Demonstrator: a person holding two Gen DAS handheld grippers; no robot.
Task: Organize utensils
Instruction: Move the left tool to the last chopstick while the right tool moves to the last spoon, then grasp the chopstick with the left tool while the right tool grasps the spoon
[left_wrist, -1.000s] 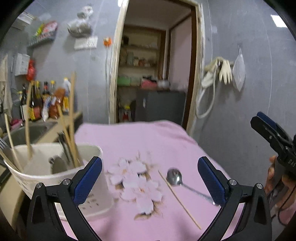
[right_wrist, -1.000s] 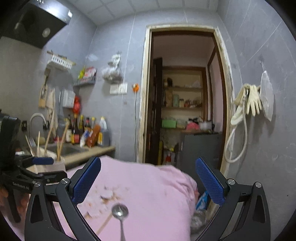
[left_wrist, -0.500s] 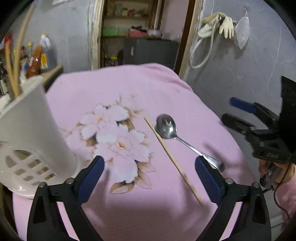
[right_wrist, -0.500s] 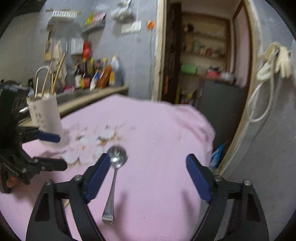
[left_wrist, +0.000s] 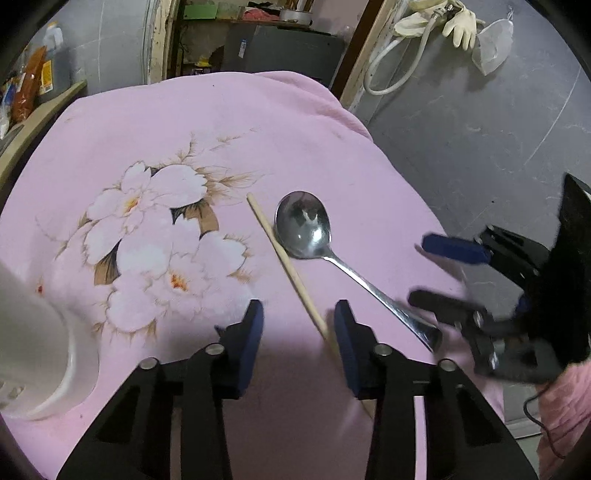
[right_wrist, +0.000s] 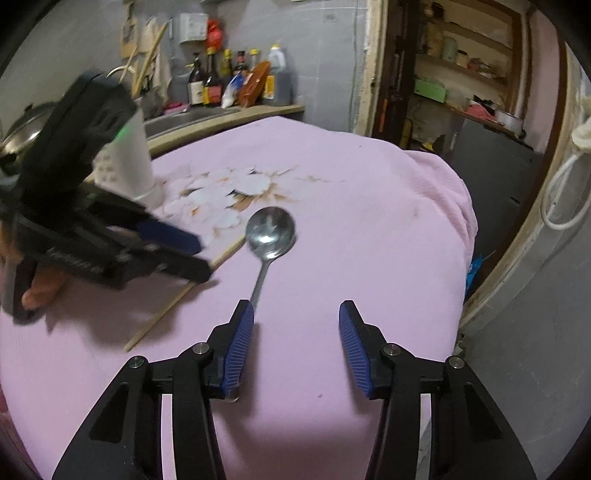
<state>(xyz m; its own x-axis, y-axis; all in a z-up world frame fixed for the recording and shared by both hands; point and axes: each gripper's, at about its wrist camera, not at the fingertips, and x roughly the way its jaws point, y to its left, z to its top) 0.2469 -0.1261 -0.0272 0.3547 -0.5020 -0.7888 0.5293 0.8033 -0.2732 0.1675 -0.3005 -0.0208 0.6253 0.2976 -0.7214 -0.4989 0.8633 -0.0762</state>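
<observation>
A wooden chopstick (left_wrist: 288, 266) and a metal spoon (left_wrist: 304, 229) lie side by side on the pink cloth. My left gripper (left_wrist: 298, 314) hovers low over the chopstick's near end with its jaws closing. The stick runs between them close to the right pad, and neither pad presses on it. My right gripper (right_wrist: 295, 310) points down at the spoon (right_wrist: 271, 230), its jaws closing too. The spoon's handle ends at the tip of its left finger, and nothing lies between its pads. A white utensil holder (right_wrist: 129, 166) stands at the left, partly hidden behind my left gripper (right_wrist: 203, 258).
The pink flowered cloth (left_wrist: 184, 122) covers the table and drops off at the right and far edges. A counter with a sink and several bottles (right_wrist: 236, 81) runs behind the holder. A doorway to shelves (right_wrist: 461, 74) opens beyond. Gloves and a hose (left_wrist: 436, 22) hang on the wall.
Both grippers have tilted downward and sunk toward the cloth, and both sets of jaws have narrowed. The holder has slid to the left view's edge. Spoon and chopstick have not moved.
</observation>
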